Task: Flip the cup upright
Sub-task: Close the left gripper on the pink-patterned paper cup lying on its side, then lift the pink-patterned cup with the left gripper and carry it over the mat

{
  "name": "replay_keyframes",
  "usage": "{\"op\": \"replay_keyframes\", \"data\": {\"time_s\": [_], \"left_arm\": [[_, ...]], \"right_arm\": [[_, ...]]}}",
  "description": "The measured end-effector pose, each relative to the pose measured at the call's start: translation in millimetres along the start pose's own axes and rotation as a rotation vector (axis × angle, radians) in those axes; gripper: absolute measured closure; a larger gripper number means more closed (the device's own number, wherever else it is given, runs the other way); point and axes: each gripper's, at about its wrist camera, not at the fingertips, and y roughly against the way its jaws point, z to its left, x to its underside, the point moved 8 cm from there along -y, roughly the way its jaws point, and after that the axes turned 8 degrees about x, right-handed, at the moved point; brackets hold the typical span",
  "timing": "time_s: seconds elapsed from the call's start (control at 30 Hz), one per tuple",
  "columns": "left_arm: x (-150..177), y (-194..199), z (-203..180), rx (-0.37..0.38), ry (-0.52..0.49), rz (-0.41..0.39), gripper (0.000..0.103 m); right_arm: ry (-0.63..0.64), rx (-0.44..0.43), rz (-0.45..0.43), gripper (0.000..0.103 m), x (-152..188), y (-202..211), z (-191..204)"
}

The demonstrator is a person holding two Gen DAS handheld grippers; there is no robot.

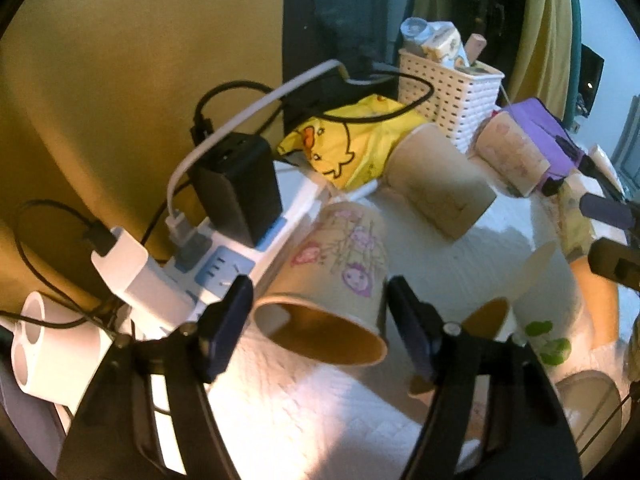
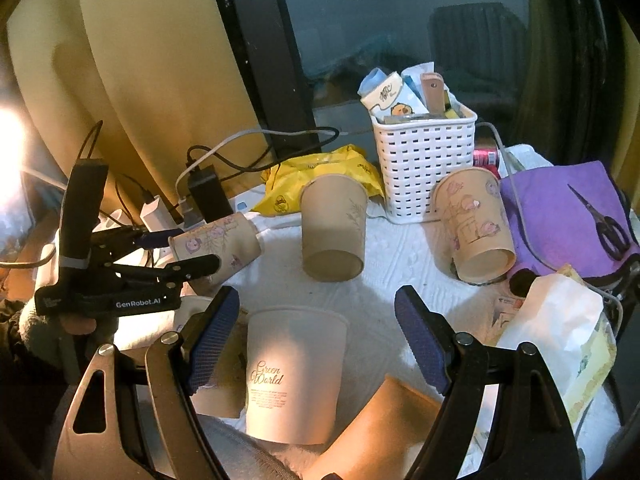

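A flower-printed paper cup (image 1: pixel 340 276) lies on its side on the white cloth (image 1: pixel 304 400), mouth toward the camera. My left gripper (image 1: pixel 320 300) is open with its fingers on either side of the cup near its rim; the same cup (image 2: pixel 218 242) shows between the fingers in the right wrist view. My right gripper (image 2: pixel 316 336) is open and empty above a white "Green World" cup (image 2: pixel 292 376). A plain brown cup (image 2: pixel 334 228) and another printed cup (image 2: pixel 476 222) lie on their sides farther back.
A power strip with chargers and cables (image 1: pixel 208 248) sits left of the cup. A white basket (image 2: pixel 424 160), a yellow duck bag (image 1: pixel 352 144), a purple cloth with scissors (image 2: pixel 608 220) and a paper bag (image 2: pixel 560 340) crowd the back and right.
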Motion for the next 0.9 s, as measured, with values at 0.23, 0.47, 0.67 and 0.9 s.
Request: {"op": "replay_keyframes", "data": {"time_s": [0.23,0.47,0.67,0.9], "left_arm": [[-5.7,29.7,-7.4,0.001,0.005,-0.046,0.033],[-7.4,80.2,-21.3,0.016,0.000,-0.105,0.033],[6.3,125.8,-47.6,0.038,-0.009,-0.149,0.033],[41.6,171.9,-84.7,0.073,-0.016,-0.169,0.033]], "right_arm": [[0.003,-0.003,-0.021,0.020,-0.6,19.9,2.5],[0.008,-0.003,-0.050,0.020,1.0,51.0,7.6],[0.015,0.000,-0.075,0.020,8.5,83.7,12.3],[0.030,0.005,-0.093,0.020,26.3,123.0,20.2]]}}
